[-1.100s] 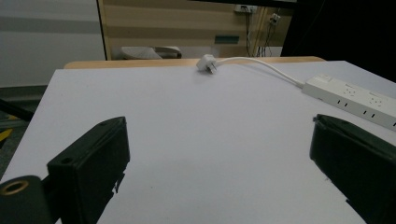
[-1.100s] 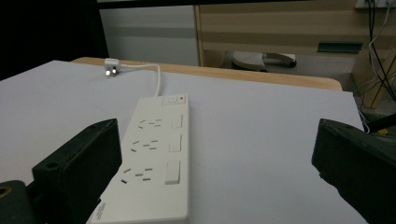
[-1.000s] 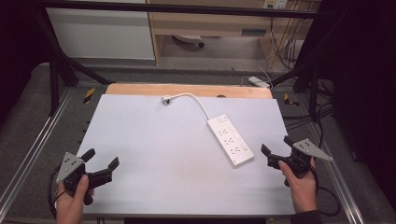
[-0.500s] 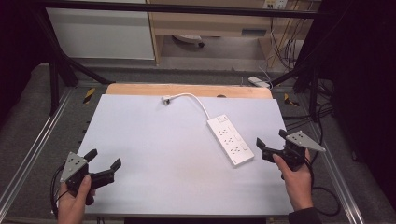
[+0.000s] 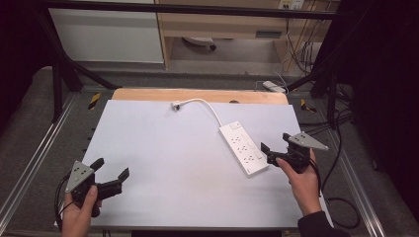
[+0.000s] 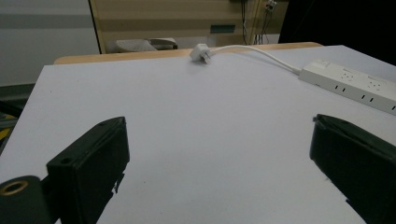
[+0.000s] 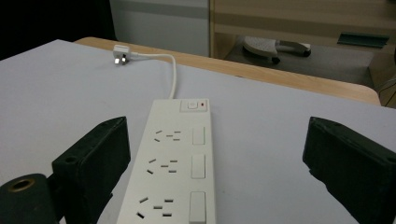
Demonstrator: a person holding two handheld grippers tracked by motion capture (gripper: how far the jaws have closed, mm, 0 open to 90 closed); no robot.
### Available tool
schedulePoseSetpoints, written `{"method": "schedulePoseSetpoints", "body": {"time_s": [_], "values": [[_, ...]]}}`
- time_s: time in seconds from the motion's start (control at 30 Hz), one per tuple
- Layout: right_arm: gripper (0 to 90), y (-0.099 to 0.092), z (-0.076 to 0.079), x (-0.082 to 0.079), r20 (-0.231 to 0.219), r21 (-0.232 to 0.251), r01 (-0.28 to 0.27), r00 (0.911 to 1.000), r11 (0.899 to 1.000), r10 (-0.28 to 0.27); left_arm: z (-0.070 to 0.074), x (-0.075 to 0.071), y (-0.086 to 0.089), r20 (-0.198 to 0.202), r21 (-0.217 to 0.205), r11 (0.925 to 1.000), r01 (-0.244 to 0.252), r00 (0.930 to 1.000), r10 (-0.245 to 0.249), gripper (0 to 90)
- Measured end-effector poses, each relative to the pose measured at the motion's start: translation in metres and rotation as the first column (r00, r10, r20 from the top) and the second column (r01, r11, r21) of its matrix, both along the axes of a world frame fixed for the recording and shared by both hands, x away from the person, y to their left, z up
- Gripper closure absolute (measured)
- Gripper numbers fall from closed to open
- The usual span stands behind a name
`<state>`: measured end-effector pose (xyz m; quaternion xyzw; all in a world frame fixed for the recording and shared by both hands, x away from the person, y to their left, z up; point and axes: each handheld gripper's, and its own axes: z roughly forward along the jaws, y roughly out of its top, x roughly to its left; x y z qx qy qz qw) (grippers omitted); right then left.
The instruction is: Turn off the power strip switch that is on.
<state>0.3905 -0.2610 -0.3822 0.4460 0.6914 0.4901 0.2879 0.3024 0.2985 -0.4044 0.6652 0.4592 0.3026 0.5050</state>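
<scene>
A: Right claw (image 5: 272, 154), jaws spread wide and gripping nothing, sits at the near end of the white power strip (image 5: 243, 148), just beside it on the white surface (image 5: 163, 148). Left claw (image 5: 109, 178), equally spread and empty, rests near the front left corner, well apart from the strip.

B: Orientation of the strip?

A: It lies flat on the right half of the surface. In the high view its long axis runs diagonally, from the switch end farther in, down to the end nearest the right claw. In the right gripper view the strip (image 7: 175, 172) runs straight ahead between the two jaws, offset toward the left jaw.

B: And the lead?

A: The cord (image 5: 210, 106) arcs from the far end toward the back edge, ending in a loose plug (image 5: 175, 105).

B: Which hand is nearer?

A: The right, clearly; a grasp across the strip's width probably needs only a short advance.
</scene>
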Motion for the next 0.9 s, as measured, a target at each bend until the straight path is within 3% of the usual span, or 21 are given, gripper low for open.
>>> {"method": "schedulePoseSetpoints", "body": {"time_s": [0.27, 0.5, 0.9], "values": [[9.2, 0.008, -0.003, 0.009, -0.021, -0.003, -0.018, 0.9996, 1.0, 0.018, 0.0, 0.0, 0.0, -0.004, 0.0, 1.0, 0.001, 1.0, -0.001, 4.7], [16.1, 0.013, -0.01, 0.017, -0.058, -0.013, -0.042, 0.9975, 0.999, 0.042, -0.001, 0.001, -0.001, -0.003, -0.005, 1.0, 0.002, 1.0, -0.002, 4.7], [41.3, 0.011, -0.02, 0.024, -0.103, -0.015, -0.062, 0.9928, 0.998, 0.06, -0.001, 0.001, -0.002, -0.008, 0.007, 1.0, 0.003, 1.0, -0.003, 4.9]]}}
